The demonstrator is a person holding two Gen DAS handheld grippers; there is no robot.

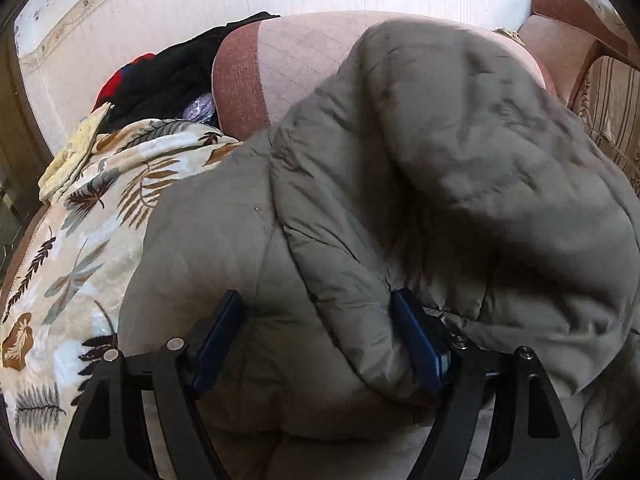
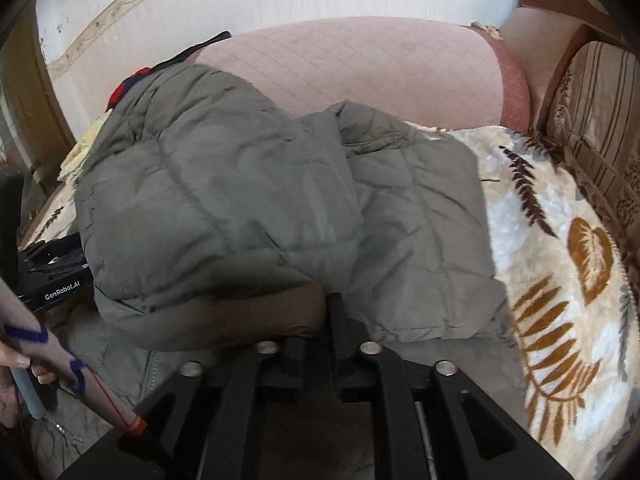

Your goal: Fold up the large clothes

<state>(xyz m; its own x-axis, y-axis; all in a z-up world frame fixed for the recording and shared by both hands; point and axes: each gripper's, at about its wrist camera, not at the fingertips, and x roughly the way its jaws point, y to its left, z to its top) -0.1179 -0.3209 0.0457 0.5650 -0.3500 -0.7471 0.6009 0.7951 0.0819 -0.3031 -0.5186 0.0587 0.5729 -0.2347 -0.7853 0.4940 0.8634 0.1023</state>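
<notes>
Looking down both wrist cameras, I see the grey puffer jacket [image 1: 440, 168] heaped on the leaf-print blanket [image 1: 80, 240], which I'll use as my landmark. The jacket lies across the middle of that blanket, with one quilted part doubled over the rest.

My left gripper [image 1: 316, 336] stands spread wide, with a thick fold of the jacket bulging between its blue pads [image 1: 416, 344]; I cannot tell whether the pads press on the cloth or only flank it.

My right gripper [image 2: 316, 336] is nearly closed at the jacket's near edge. A brown-lined hem sits just beside its fingers [image 2: 340, 320], but I cannot tell whether cloth is pinched there.

Beyond the blanket's far edge rises a pink sofa backrest [image 2: 360, 68]. Off the blanket's far left corner lies a pile of dark clothes [image 1: 172, 72]. No bins or baskets show.
</notes>
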